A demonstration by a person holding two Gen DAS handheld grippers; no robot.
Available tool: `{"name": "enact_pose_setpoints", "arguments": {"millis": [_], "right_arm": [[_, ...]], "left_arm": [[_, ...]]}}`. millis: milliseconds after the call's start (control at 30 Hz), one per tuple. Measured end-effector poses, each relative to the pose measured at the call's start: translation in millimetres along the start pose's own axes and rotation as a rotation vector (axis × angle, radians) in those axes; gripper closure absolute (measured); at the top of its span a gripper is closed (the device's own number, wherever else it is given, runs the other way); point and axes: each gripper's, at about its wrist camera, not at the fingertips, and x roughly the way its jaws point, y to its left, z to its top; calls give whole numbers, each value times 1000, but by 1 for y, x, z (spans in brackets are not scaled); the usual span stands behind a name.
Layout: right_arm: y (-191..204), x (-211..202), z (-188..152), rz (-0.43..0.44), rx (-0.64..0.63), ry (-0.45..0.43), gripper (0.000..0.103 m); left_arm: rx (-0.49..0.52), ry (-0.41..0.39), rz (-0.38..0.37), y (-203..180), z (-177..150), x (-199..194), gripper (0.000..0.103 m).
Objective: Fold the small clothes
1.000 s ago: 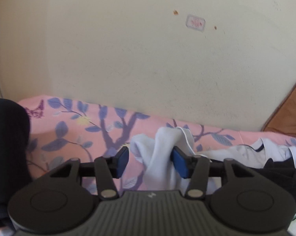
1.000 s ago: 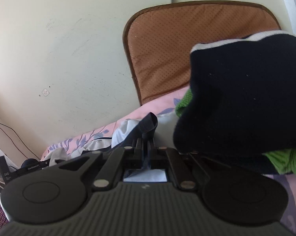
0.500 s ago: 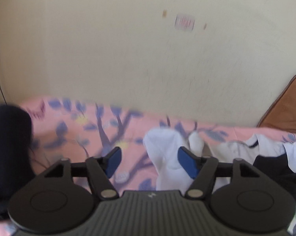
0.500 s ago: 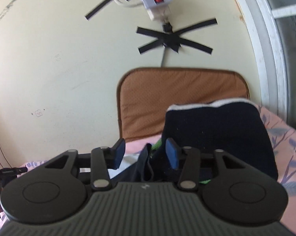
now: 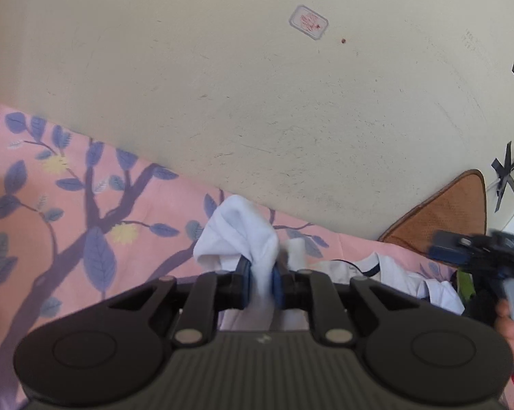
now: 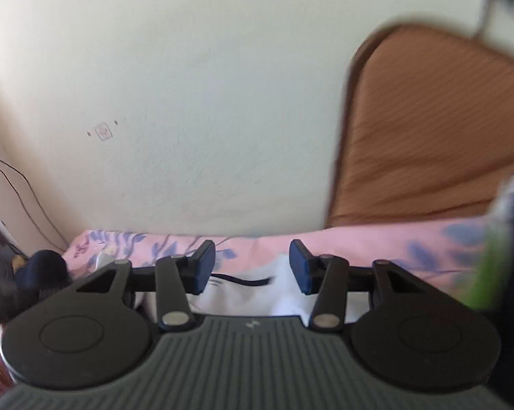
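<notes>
Left wrist view, white garment [image 5: 238,235] between closing left claw [image 5: 261,282]

The left hand-held gripper [image 5: 261,285] is showing a dark grey ribbed housing across the bottom of the frame, with a small pale mark at its centre. Two round black discs are flanking it, and black angular arms with silver screws (one on each) are leading to blue pads. The right hand-held gripper [image 6: 252,266] is looking the same: ribbed grey body, black discs, silver screws, blue pads [image 6: 299,266]. At the left view's lower right edge, a hand [image 5: 510,328] is showing, blurred.
</notes>
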Motion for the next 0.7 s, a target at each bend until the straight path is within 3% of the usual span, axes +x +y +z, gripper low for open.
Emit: {"name": "enact_pose_setpoints", "arguments": {"millis": [33, 67, 133, 200, 233, 267, 300, 333, 400, 433, 533, 567, 600, 633, 667, 700], "right_arm": [[3, 20, 3, 29, 25, 51, 43], [8, 40, 4, 40, 43, 100, 43], [21, 69, 2, 30, 39, 155, 42], [42, 93, -2, 12, -35, 190, 38], [52, 103, -6, -14, -82, 209, 38], [59, 112, -10, -16, -131, 239, 40], [65, 120, -17, -46, -164, 276, 67], [71, 117, -23, -79, -217, 262, 88], [72, 102, -25, -59, -227, 236, 97], [70, 87, -23, -21, -199, 191, 97], [74, 18, -18, 133, -222, -123, 98], [76, -3, -23, 180, -267, -253, 98], [76, -11, -26, 192, -278, -326, 98], [76, -6, -26, 148, -261, -312, 90], [73, 11, -23, 89, -243, -234, 79], [70, 26, -22, 41, -235, -154, 51]], "left_arm": [[-15, -11, 11, 3, 0, -3, 81], [-39, -20, 42, 7, 1, -6, 56], [-64, -21, 87, 11, 4, -3, 27], [-53, -1, 64, 10, 4, 4, 35], [-44, 12, 54, 8, 2, 8, 56], [-31, 25, 42, 6, 1, 11, 87], [-9, 34, 38, 3, -2, 12, 94], [20, 16, 51, -2, -4, 9, 94], [109, -64, 56, -14, -9, -9, 94], [151, -118, 47, -21, -12, -22, 95], [249, -327, 37, -37, -25, -64, 94], [265, -372, 63, -39, -28, -69, 94], [272, -381, 117, -40, -29, -66, 94], [273, -352, 175, -40, -28, -56, 90], [266, -258, 249, -37, -24, -38, 87], [239, -162, 292, -31, -21, -23, 87]]}}
